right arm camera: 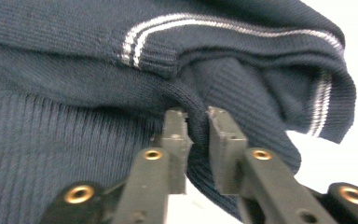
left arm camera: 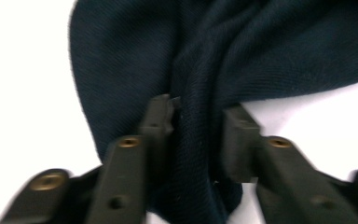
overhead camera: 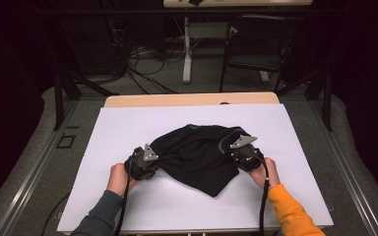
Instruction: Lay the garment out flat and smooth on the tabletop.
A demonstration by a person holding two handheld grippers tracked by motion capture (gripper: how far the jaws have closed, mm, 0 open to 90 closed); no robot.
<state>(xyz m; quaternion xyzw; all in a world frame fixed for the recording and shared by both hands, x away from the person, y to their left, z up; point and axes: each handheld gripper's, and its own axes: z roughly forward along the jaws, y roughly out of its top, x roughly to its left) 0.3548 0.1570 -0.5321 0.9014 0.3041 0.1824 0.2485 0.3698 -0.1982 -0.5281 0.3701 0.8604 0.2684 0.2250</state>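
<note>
Left tool (overhead camera: 150, 160): black two-jaw tool with a grey three-cornered plate on top, held in the person's left hand (overhead camera: 116, 178) at the left edge of the garment; a dark cable trails from it toward the near edge of the desk.
Left tool, jaws: partly open in the left gripper view (left arm camera: 198, 128), with a bunched ridge of dark cloth running up between them; the cloth lies against both pads, but whether they press on it cannot be told.
Right tool (overhead camera: 237, 150): matching black tool with a grey plate, held in the person's right hand (overhead camera: 270, 172) at the right edge of the garment.
Right tool, jaws: set narrowly apart in the right gripper view (right arm camera: 196, 126), with a fold of knitted cloth pinched between the pads.
Garment: dark navy knitted sweater (overhead camera: 197, 152) with pale twin stripes on its ribbed edges (right arm camera: 186, 21), lying crumpled in a heap at the middle of the desk, one corner pointing toward the person.
Desk (overhead camera: 128, 132): covered by a white sheet, with a strip of light wood showing at the far edge.
Sleeves: grey-green sleeve (overhead camera: 101, 216) on the left arm, orange sleeve (overhead camera: 290, 211) on the right.
Background: dark folding chair (overhead camera: 253, 49) and loose cables (overhead camera: 142, 64) on the floor beyond the desk.
</note>
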